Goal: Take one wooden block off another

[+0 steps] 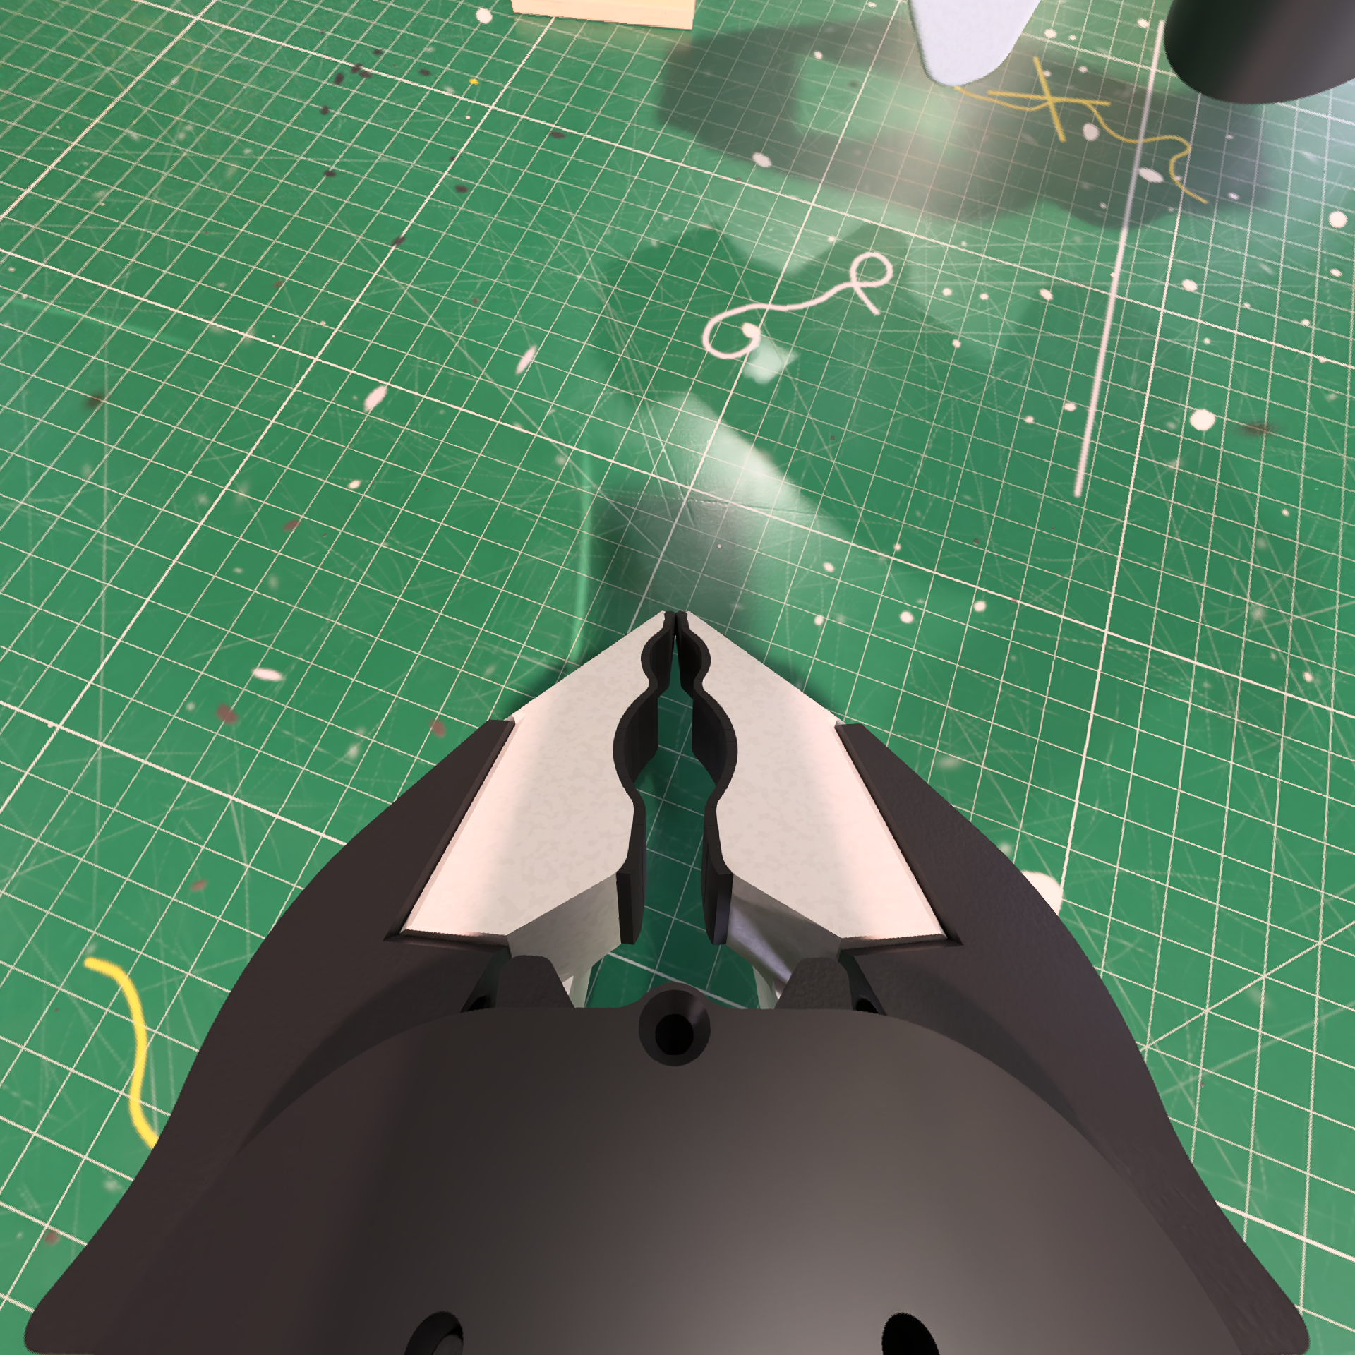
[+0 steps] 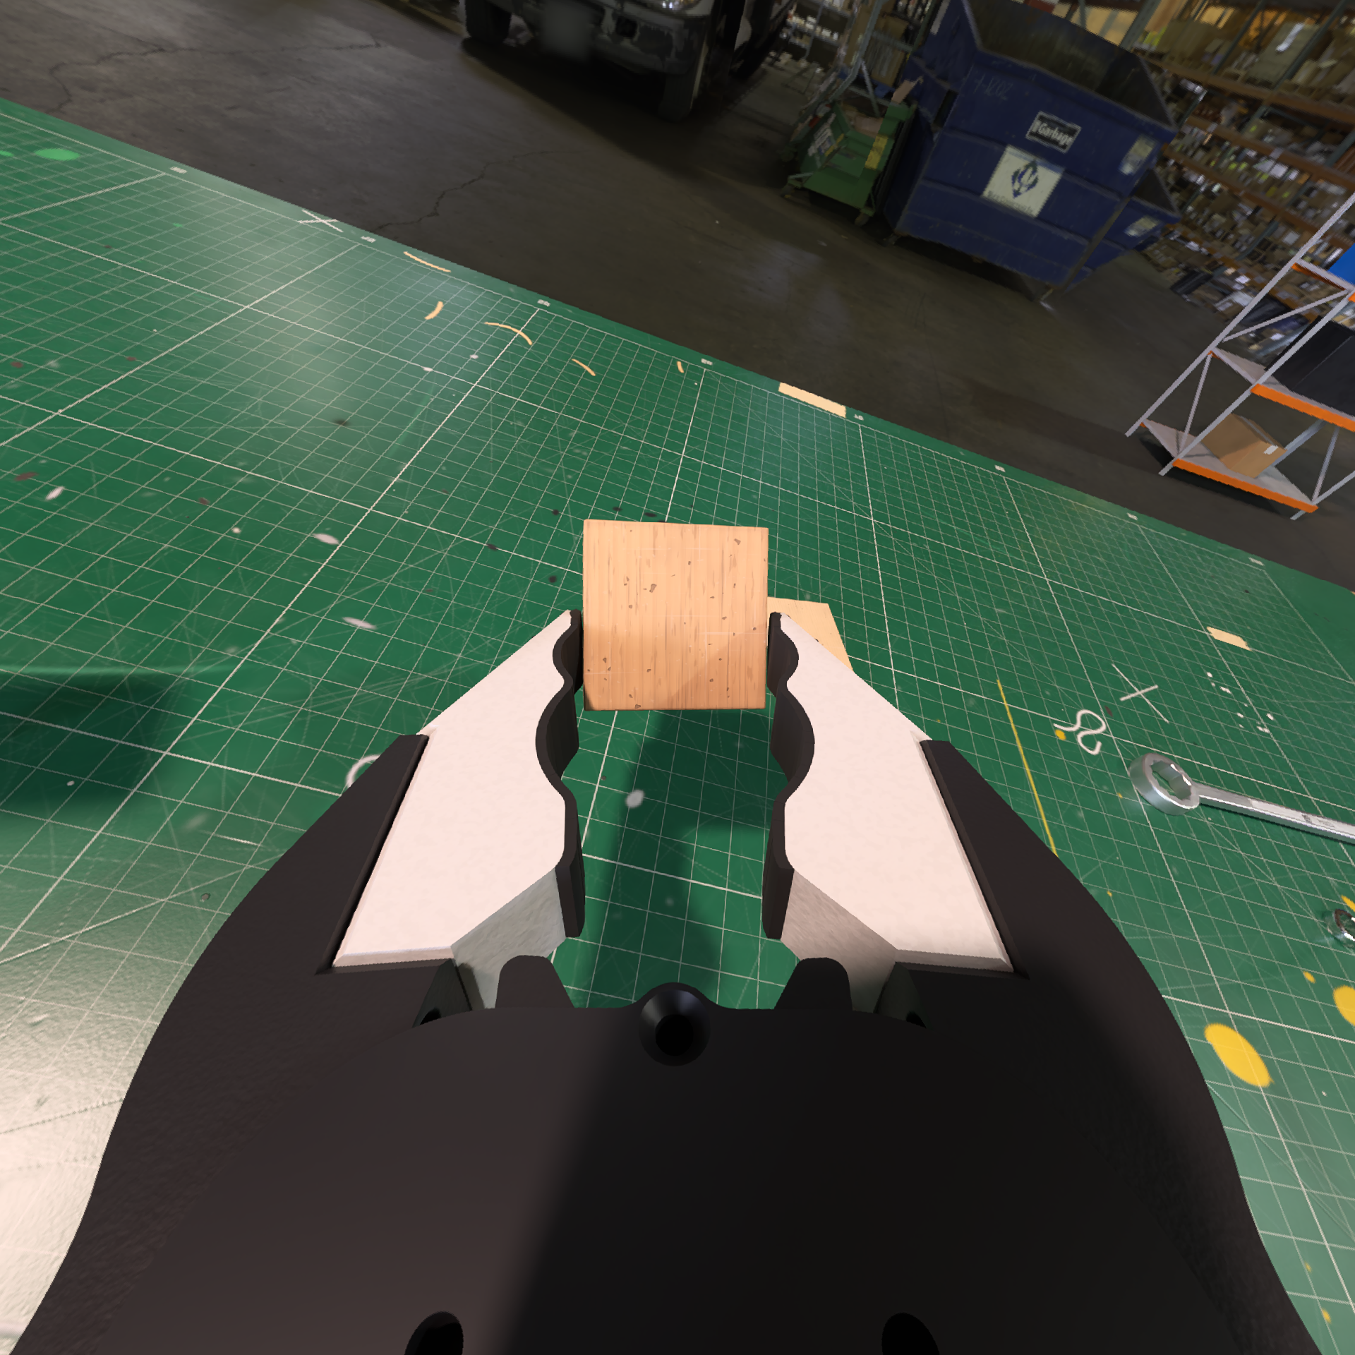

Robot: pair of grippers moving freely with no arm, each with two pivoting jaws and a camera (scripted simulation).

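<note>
My right gripper is shut on a wooden block, a light brown cube held between its fingertips above the green mat. A second wooden block lies on the mat just behind and right of it, mostly hidden by the right finger. My left gripper is shut and empty, low over the mat. In the left wrist view a pale wooden block shows at the top edge, and the other gripper's white finger and dark body hang at the top right.
A green cutting mat with grid lines covers the table. A metal wrench lies at the right. The mat's far edge runs diagonally, with a dark floor, a blue dumpster and shelving beyond.
</note>
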